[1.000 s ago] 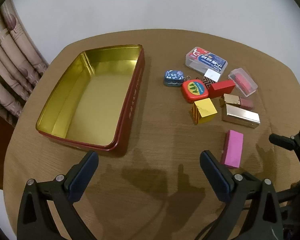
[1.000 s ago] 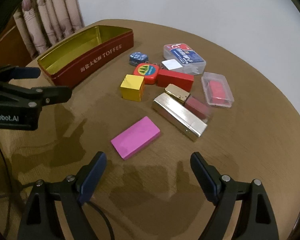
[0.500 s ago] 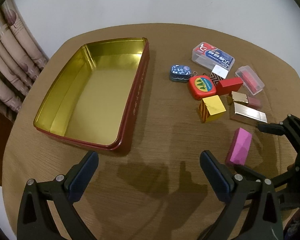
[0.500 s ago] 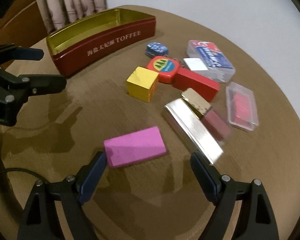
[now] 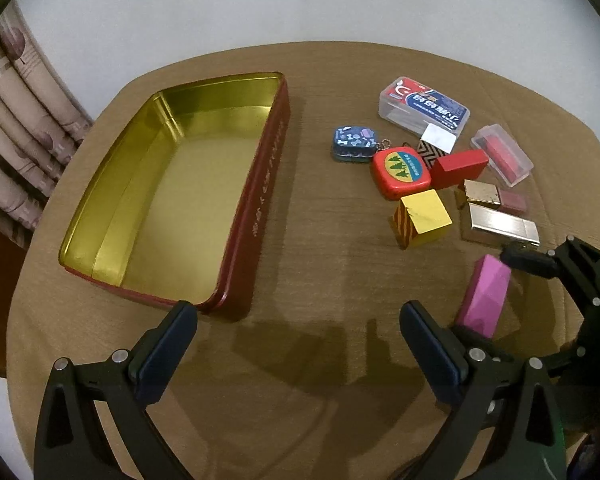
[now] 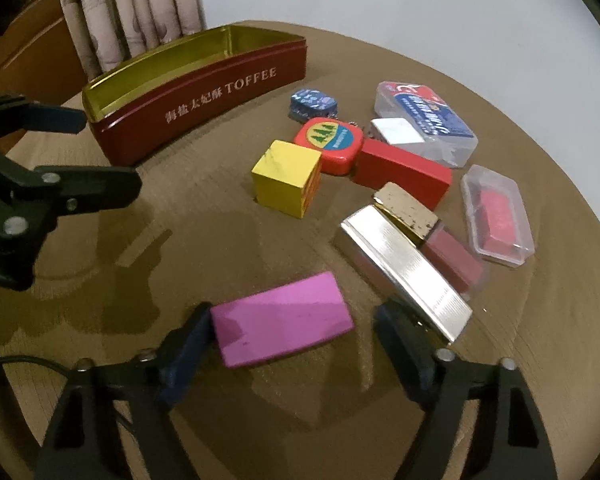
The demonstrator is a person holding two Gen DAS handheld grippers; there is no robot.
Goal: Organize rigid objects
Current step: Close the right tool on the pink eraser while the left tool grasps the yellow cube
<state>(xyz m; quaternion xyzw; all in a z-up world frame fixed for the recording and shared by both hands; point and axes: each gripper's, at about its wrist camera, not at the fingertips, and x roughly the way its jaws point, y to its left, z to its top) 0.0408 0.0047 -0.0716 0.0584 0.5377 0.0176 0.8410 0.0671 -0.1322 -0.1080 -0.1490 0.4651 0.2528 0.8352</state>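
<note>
A pink block (image 6: 282, 318) lies flat on the round table between the fingers of my open right gripper (image 6: 296, 344); its left end is at or against the left finger (image 6: 186, 354). It also shows in the left wrist view (image 5: 485, 296). My left gripper (image 5: 298, 350) is open and empty, hovering by the near corner of an open red toffee tin (image 5: 260, 200) with a gold inside. The tin (image 6: 204, 100) holds nothing. A cluster of small things lies to the right: a yellow cube (image 6: 286, 178), a red tape measure (image 6: 330, 140), a red block (image 6: 402, 170) and a silver bar (image 6: 406, 268).
Also in the cluster are a blue patterned tin (image 6: 312, 102), a clear card box (image 6: 426, 120), a clear case with a red piece (image 6: 498, 216) and a gold-capped red case (image 6: 428, 228). A curtain (image 6: 132, 8) hangs behind the table's left side.
My right gripper has moved forward and down until its fingers straddle the pink block. The left gripper has drifted slightly nearer the tin's corner.
</note>
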